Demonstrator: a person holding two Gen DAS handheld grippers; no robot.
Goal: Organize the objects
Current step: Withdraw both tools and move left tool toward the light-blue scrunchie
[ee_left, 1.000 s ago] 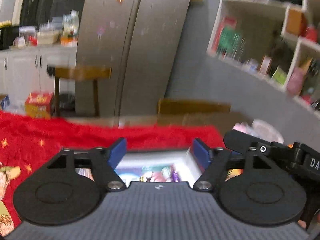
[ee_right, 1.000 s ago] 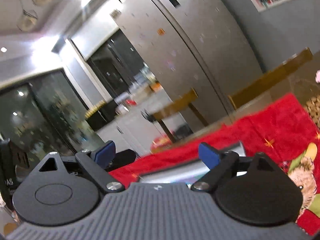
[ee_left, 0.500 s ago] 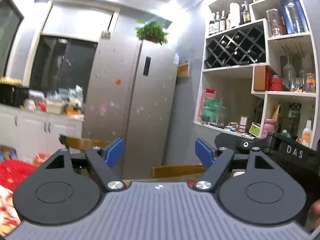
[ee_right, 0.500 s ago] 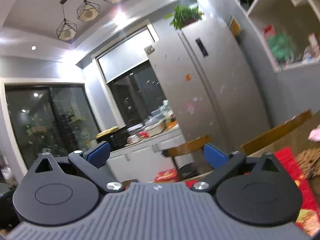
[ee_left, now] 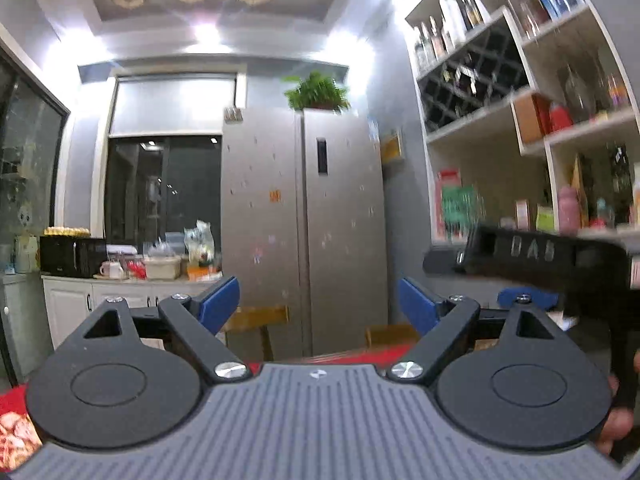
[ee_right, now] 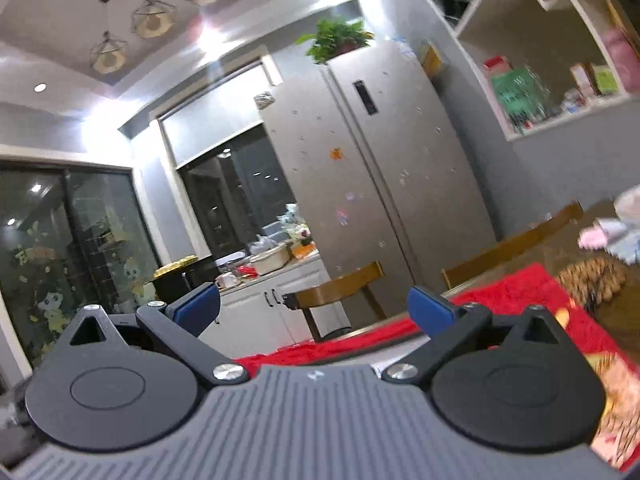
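My left gripper points level across the room toward a grey fridge; its jaws are opening and nothing is between the blue pads. My right gripper stands wide open and empty, tilted, above the red patterned cloth on the table. In the left wrist view the other gripper's black body shows at the right, with a hand below it. A brown spiky thing and a pink and pale bundle lie on the table's far right. The tray seen earlier is hidden.
Wooden chairs stand behind the table before the fridge. White wall shelves with bottles and boxes fill the right. A counter with a microwave and containers runs along the left, beside dark glass doors.
Both grippers have swung up from the table to face the room. The white tray between their fingers has dropped out of view. Both pairs of jaws stand wider than before.
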